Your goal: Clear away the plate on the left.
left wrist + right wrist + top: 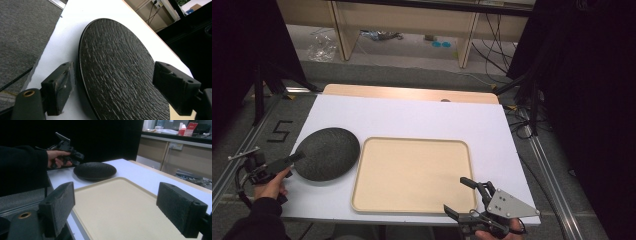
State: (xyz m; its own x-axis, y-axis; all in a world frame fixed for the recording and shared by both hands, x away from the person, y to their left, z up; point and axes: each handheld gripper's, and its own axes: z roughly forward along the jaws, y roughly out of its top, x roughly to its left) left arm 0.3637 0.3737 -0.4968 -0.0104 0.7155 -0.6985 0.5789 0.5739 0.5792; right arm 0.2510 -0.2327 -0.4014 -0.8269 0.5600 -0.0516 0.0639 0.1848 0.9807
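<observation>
High view: dark textured plate at frame left on the white table, touching the empty beige tray at centre. Left gripper at the plate's left rim; right gripper lower right, jaws wide, empty.

Left gripper view: jaws apart, straddling the plate's edge, not clamped.

Right gripper view: tray bare. Judged: transfer not begun.

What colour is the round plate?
Black, with a rough streaky texture; clearest in the left gripper view.
</observation>
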